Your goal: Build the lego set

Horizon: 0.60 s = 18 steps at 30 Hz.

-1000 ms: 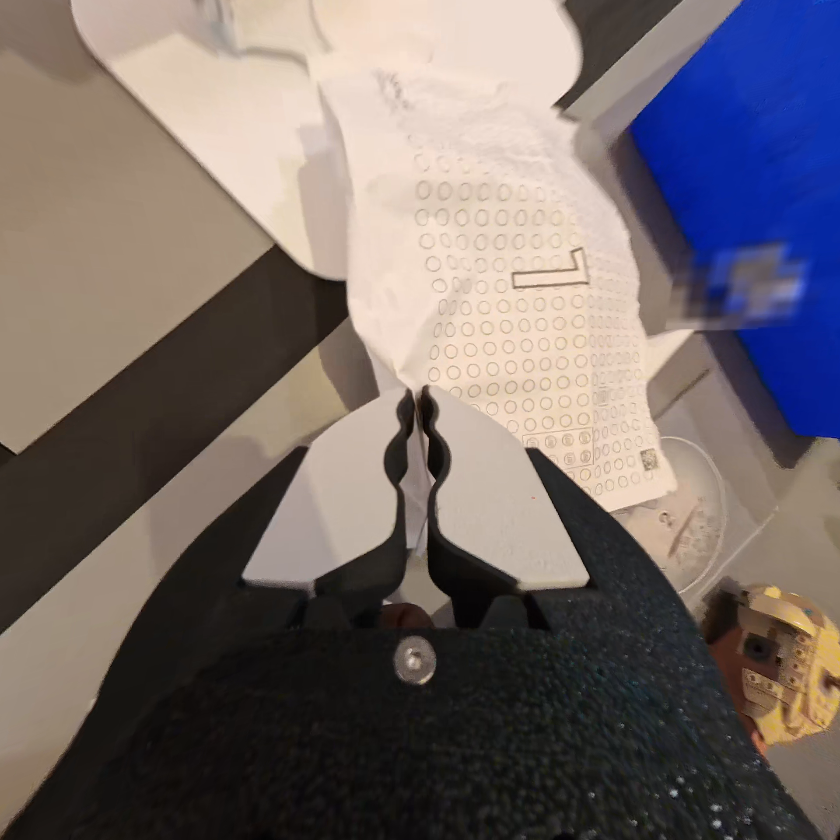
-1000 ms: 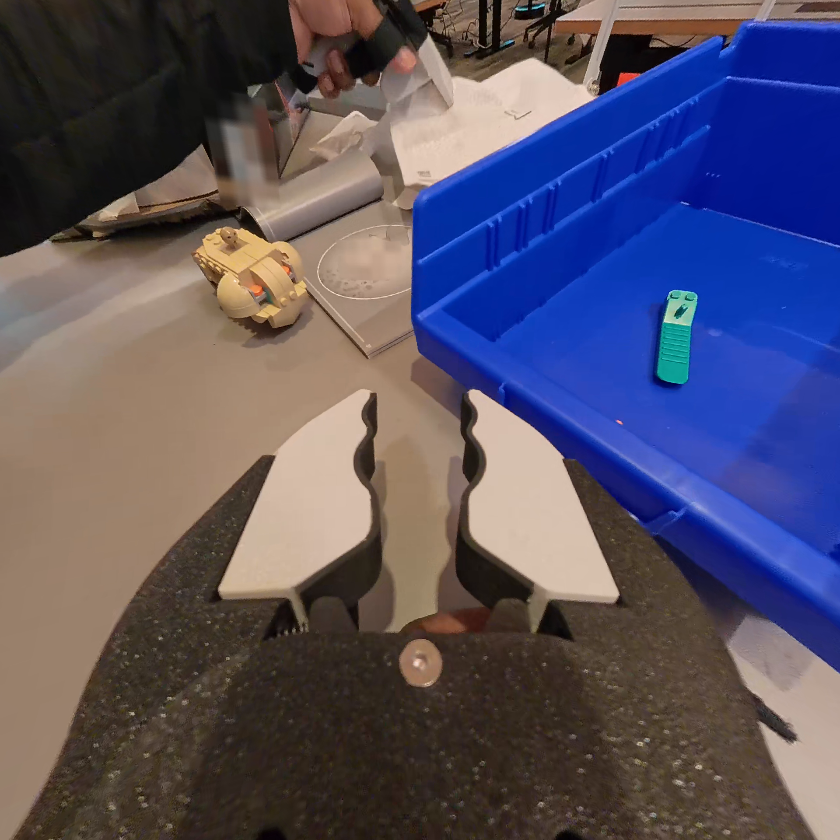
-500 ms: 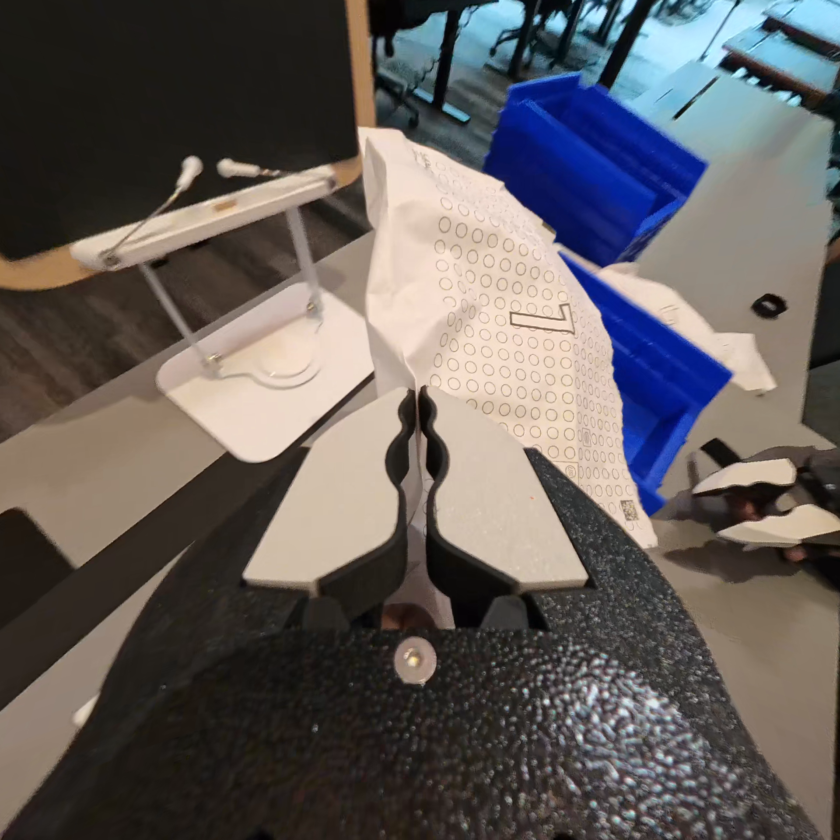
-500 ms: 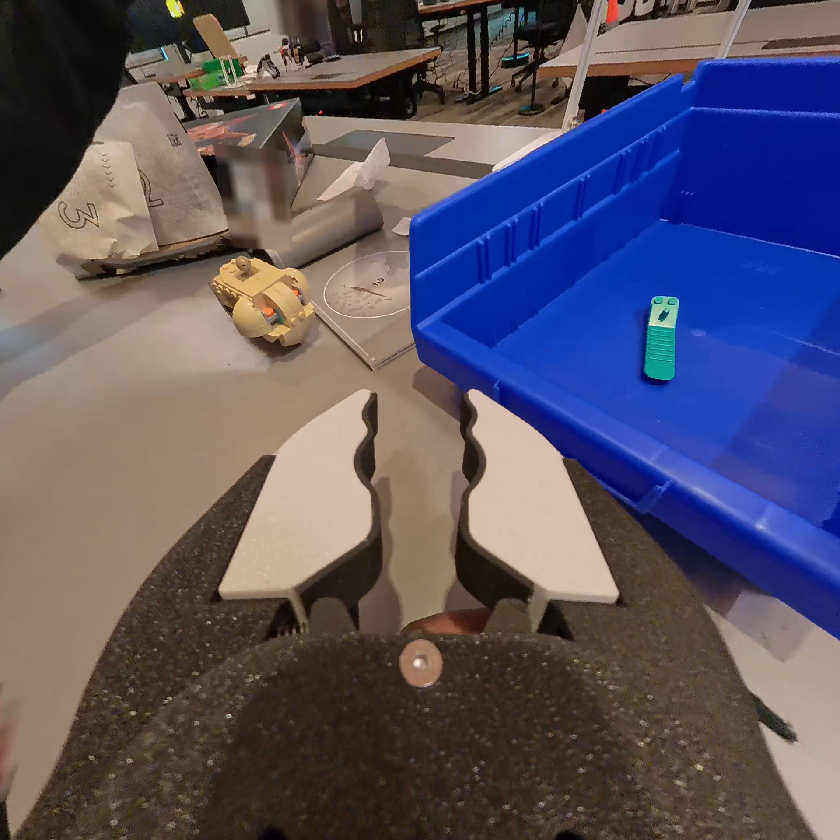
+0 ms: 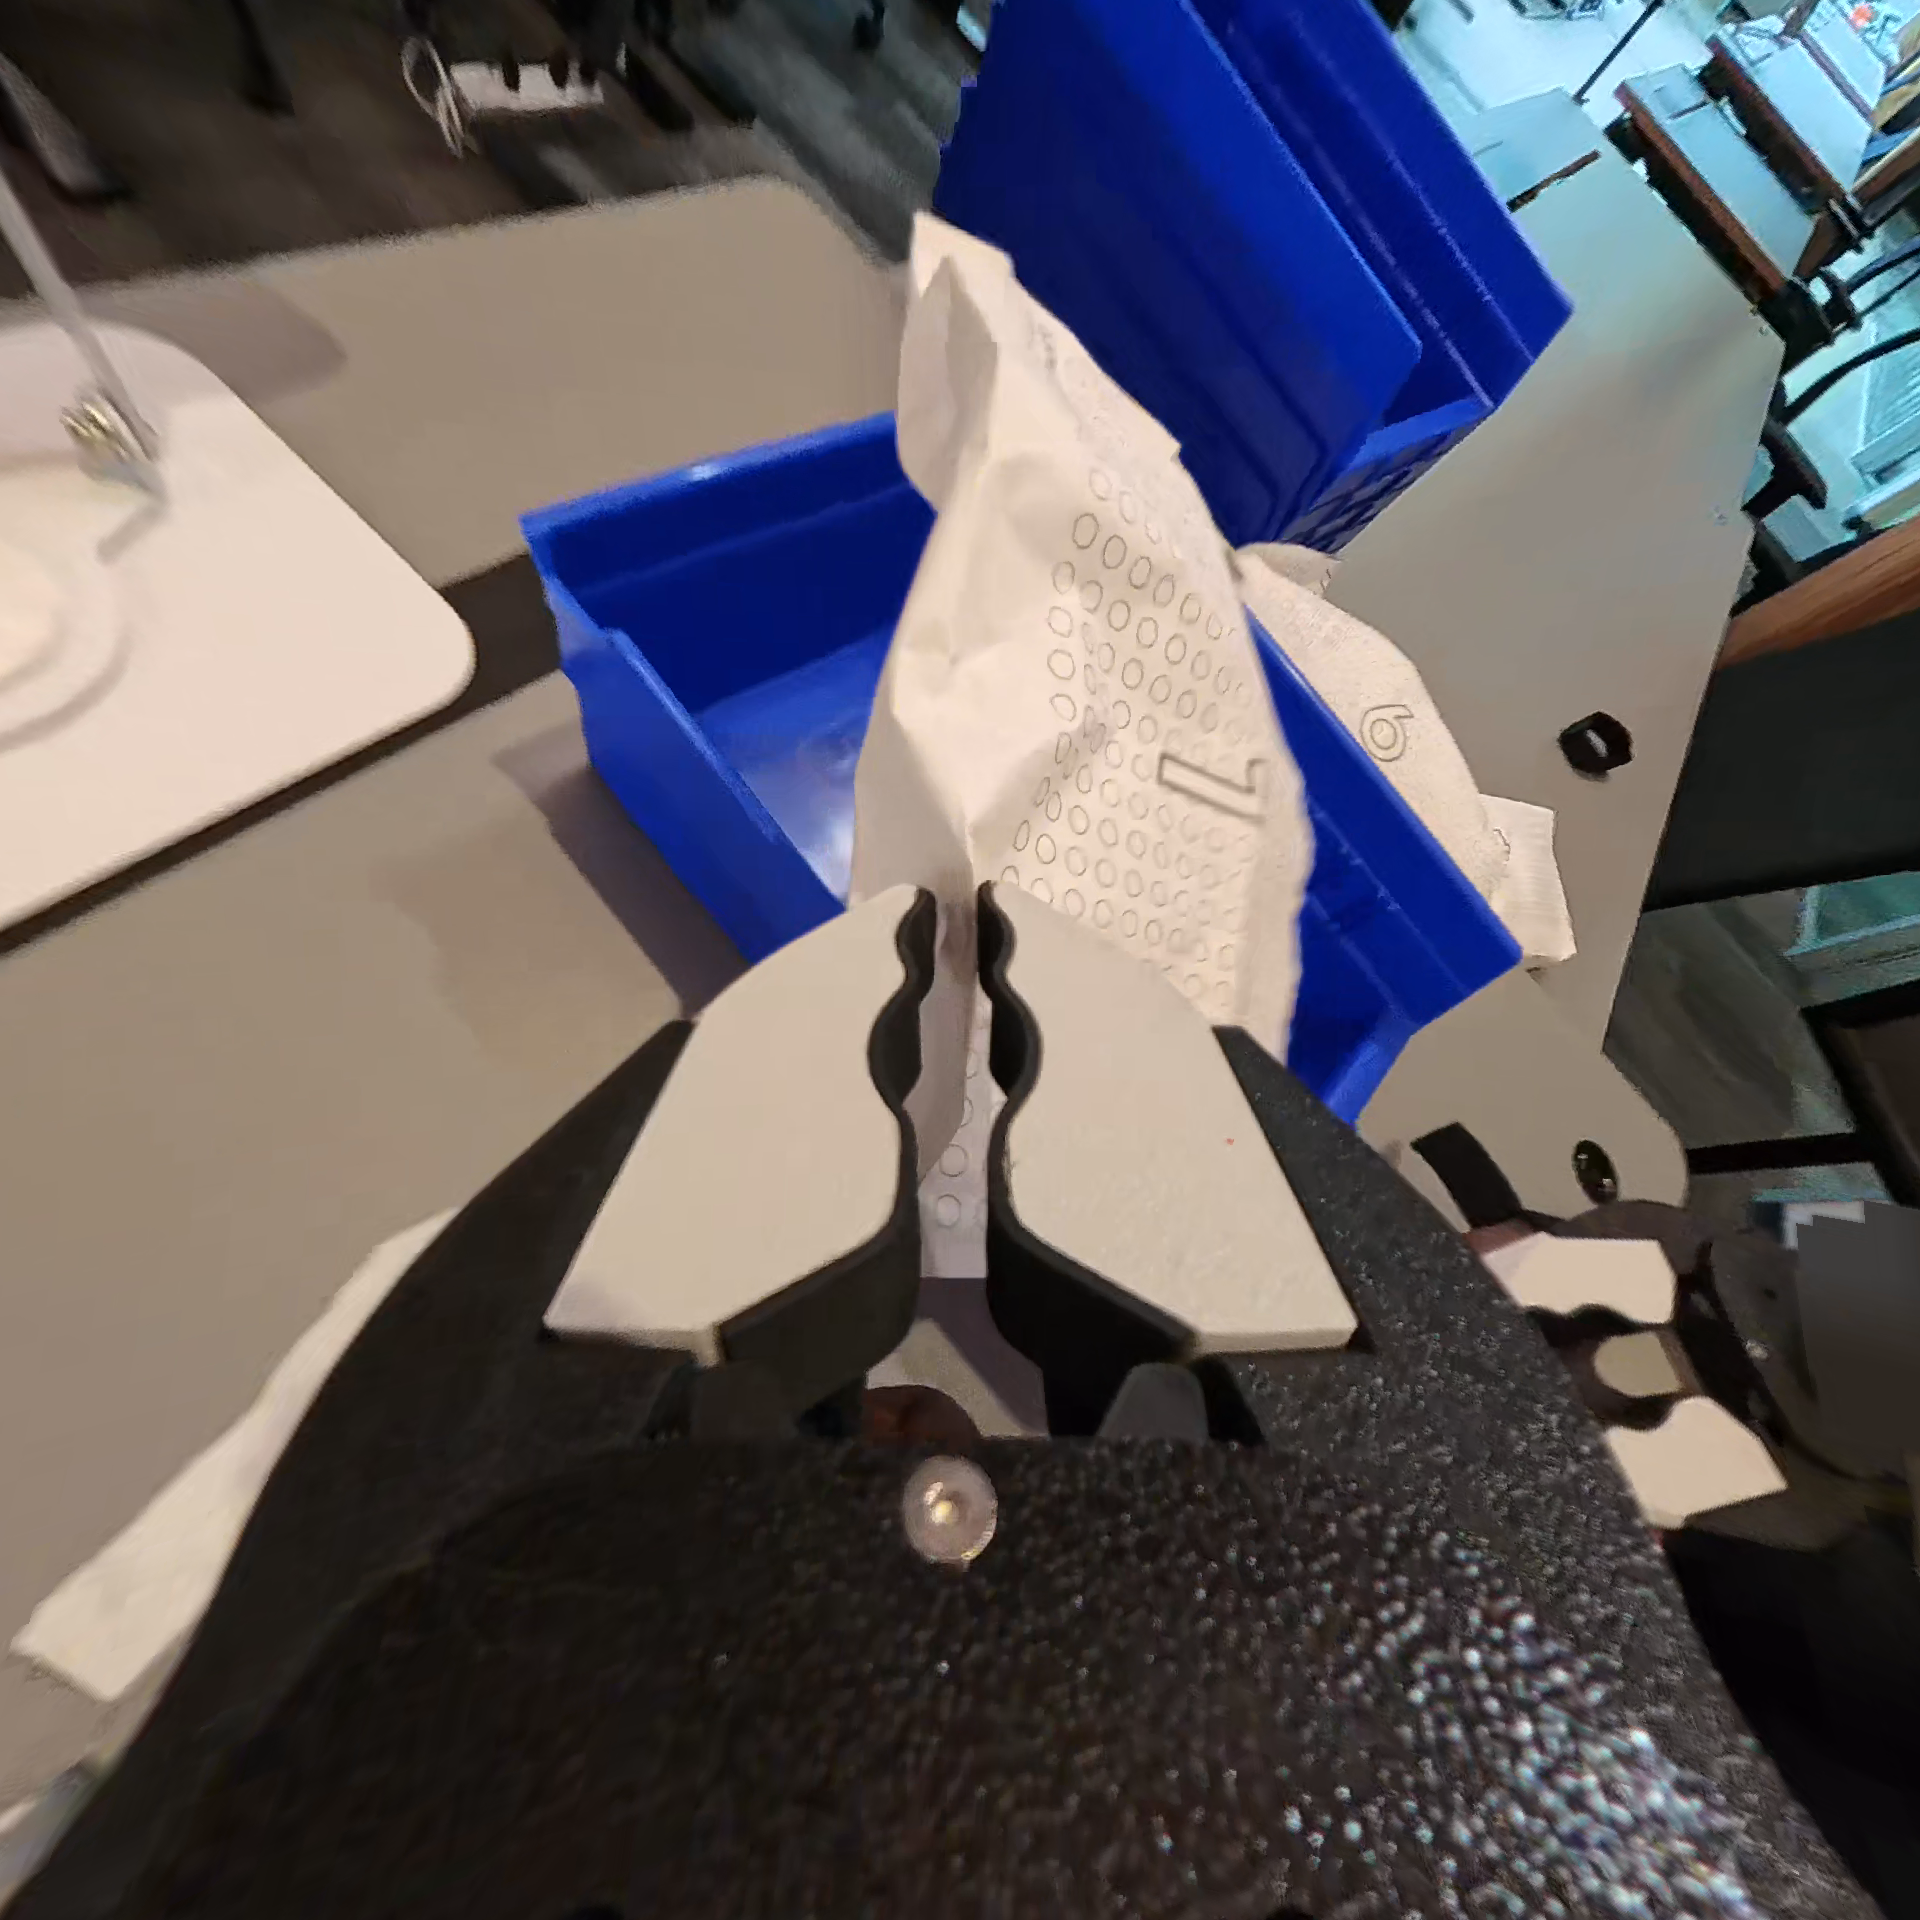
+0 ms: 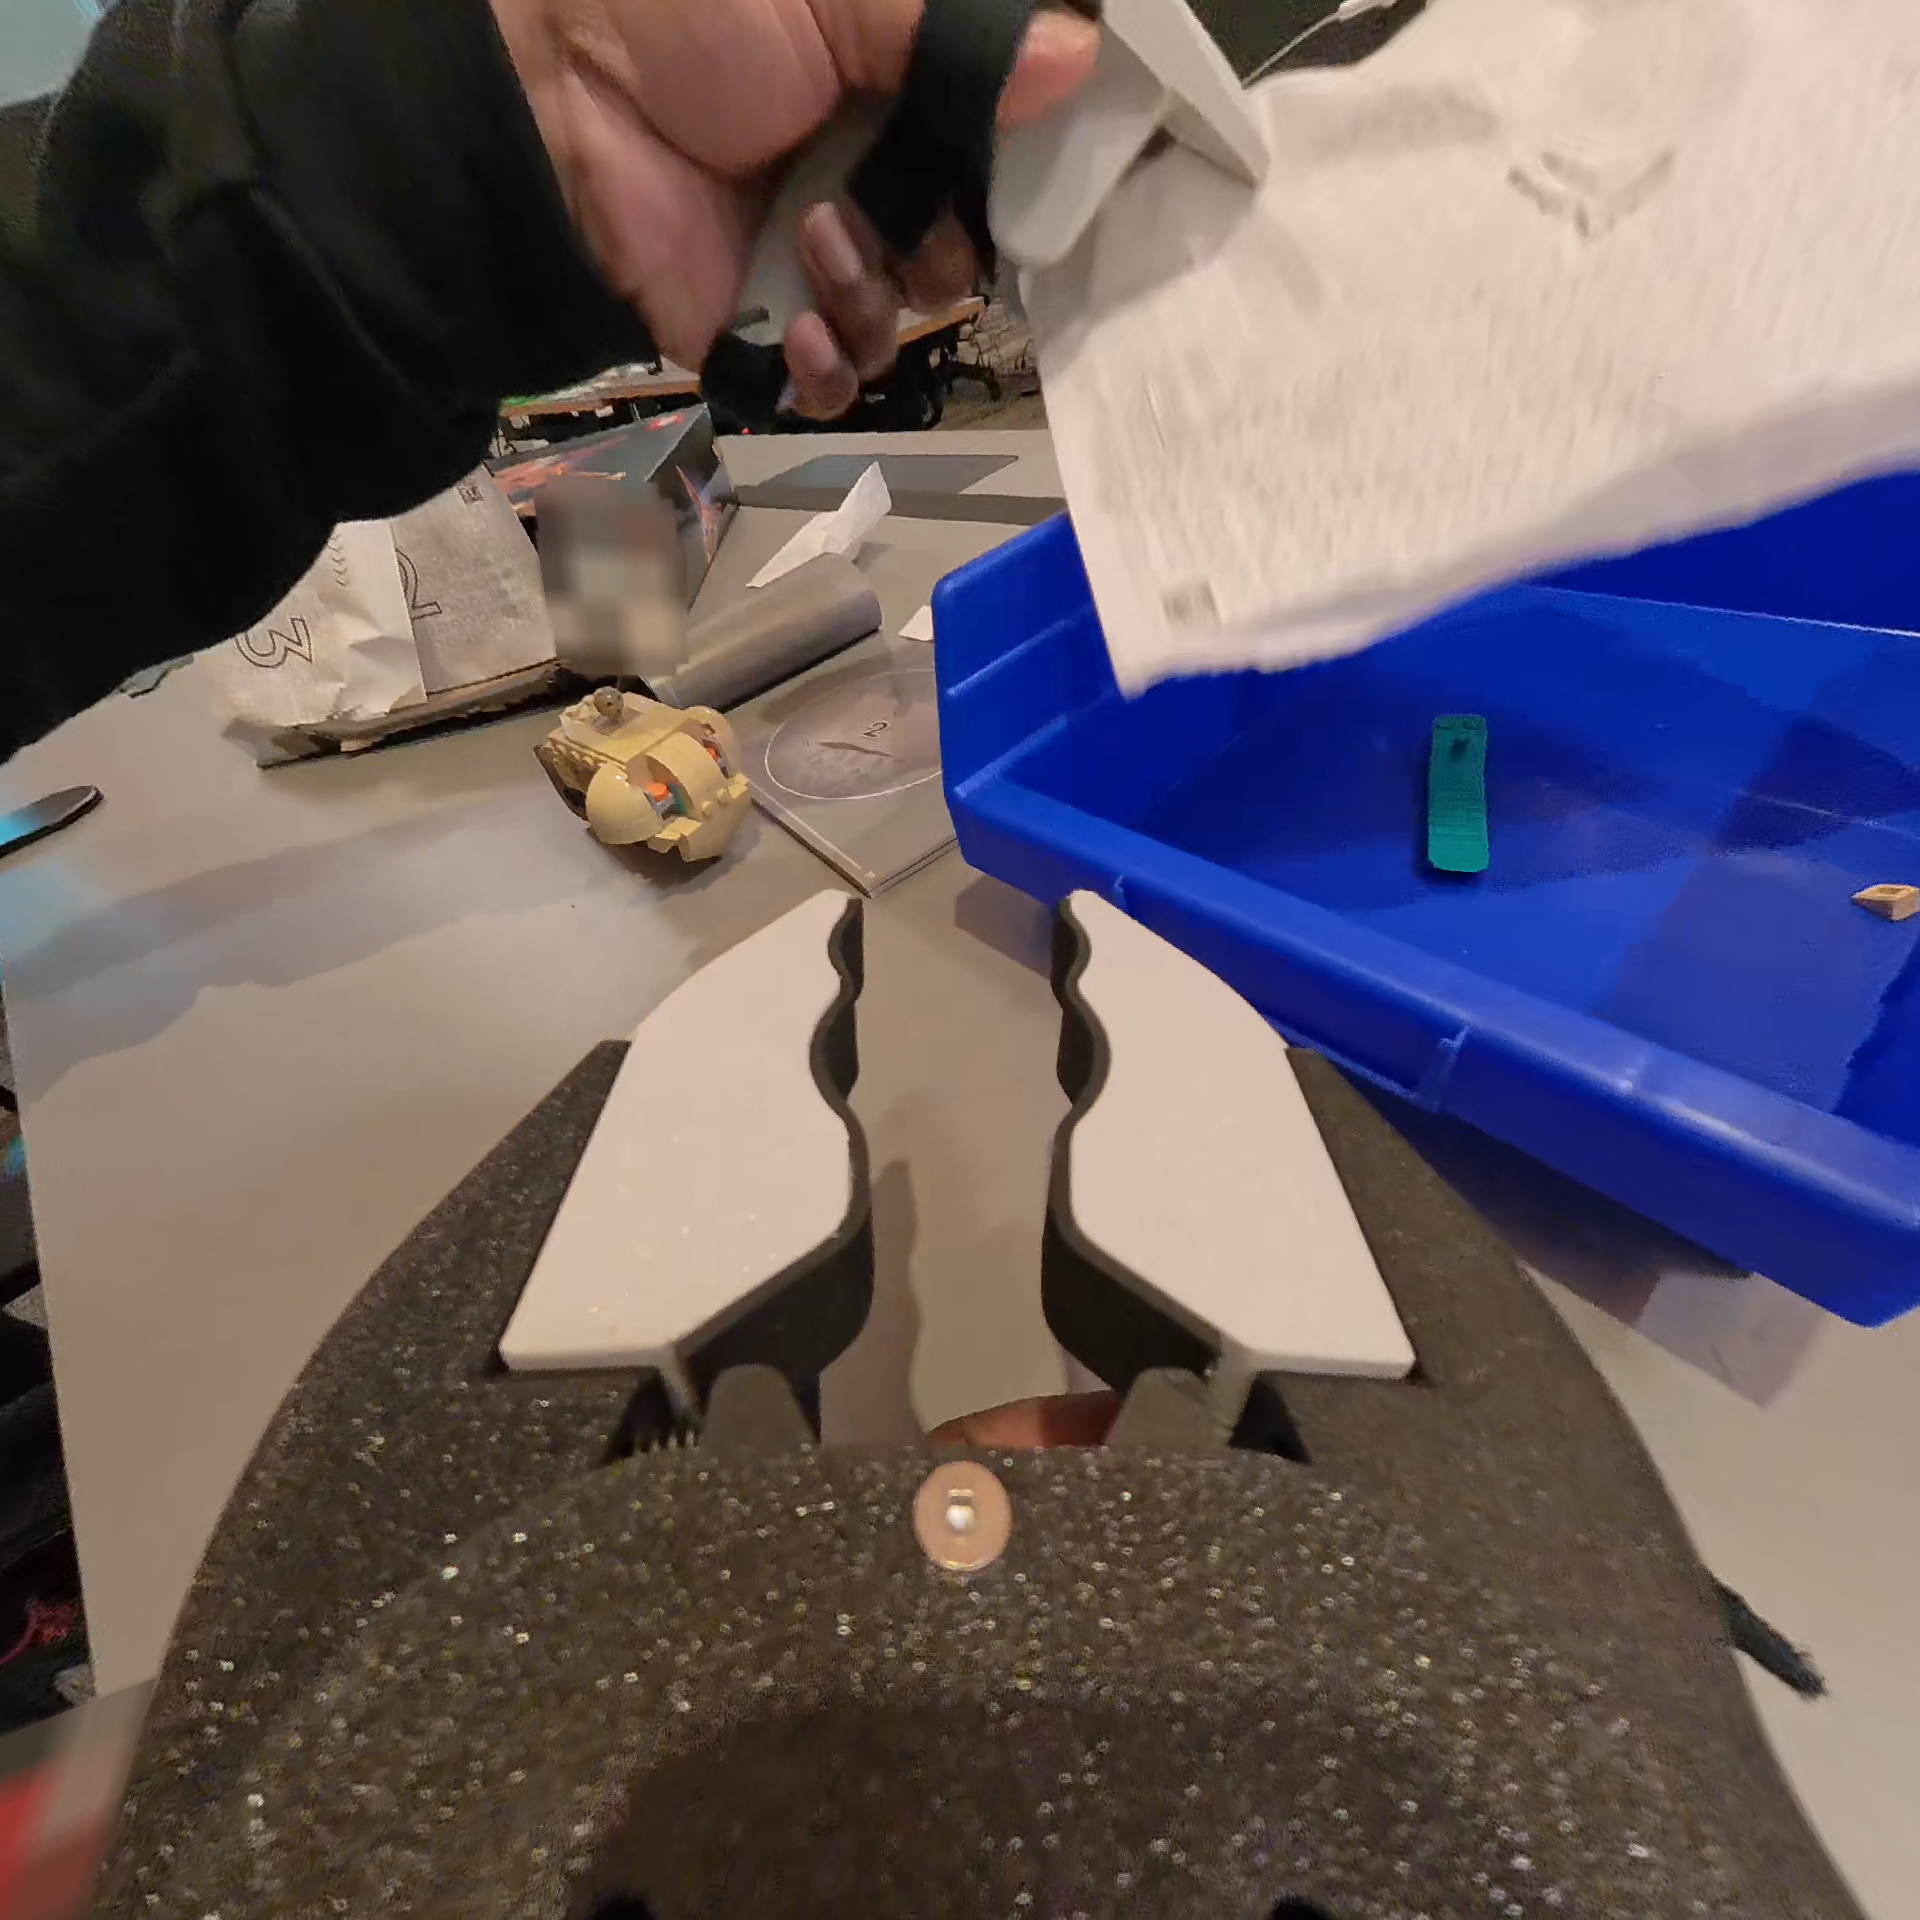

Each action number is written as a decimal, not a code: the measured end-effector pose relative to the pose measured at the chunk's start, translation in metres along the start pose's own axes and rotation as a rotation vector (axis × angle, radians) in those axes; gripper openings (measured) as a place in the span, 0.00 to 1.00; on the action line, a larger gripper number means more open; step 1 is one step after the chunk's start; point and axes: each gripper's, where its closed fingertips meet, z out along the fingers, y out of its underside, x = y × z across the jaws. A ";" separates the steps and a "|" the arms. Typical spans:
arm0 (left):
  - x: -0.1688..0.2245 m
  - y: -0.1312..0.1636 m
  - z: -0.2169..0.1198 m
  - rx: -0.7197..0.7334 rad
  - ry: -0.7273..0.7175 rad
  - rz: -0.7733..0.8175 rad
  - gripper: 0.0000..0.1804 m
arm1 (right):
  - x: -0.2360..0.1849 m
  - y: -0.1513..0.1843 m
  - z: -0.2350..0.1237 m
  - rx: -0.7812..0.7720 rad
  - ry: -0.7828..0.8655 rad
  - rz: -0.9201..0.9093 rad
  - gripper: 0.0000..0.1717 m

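Paper bag [image 5: 1081, 727] hangs pinched in left tool [image 5: 954, 914] over blue bin [image 5: 717, 623].

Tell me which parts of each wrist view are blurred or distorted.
Left wrist view: the white paper bag and the blue bin are softly motion-smeared, and the wide lens bends the grey table edges. Right wrist view: the bag and the hand are streaked, while the tan brick model stays sharp.
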 end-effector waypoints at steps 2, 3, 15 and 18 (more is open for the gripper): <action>0.008 0.005 0.009 -0.013 0.014 -0.034 0.08 | -0.001 -0.001 -0.003 0.009 -0.004 0.000 0.20; 0.011 0.007 0.012 -0.020 -0.001 -0.033 0.11 | -0.002 -0.001 -0.004 0.012 -0.006 -0.001 0.20; 0.022 0.054 0.012 -0.292 -0.212 0.385 0.19 | -0.010 -0.003 -0.014 0.046 -0.045 -0.002 0.20; 0.034 0.067 0.017 -0.363 -0.147 0.379 0.16 | -0.010 -0.003 -0.015 0.049 -0.046 -0.003 0.20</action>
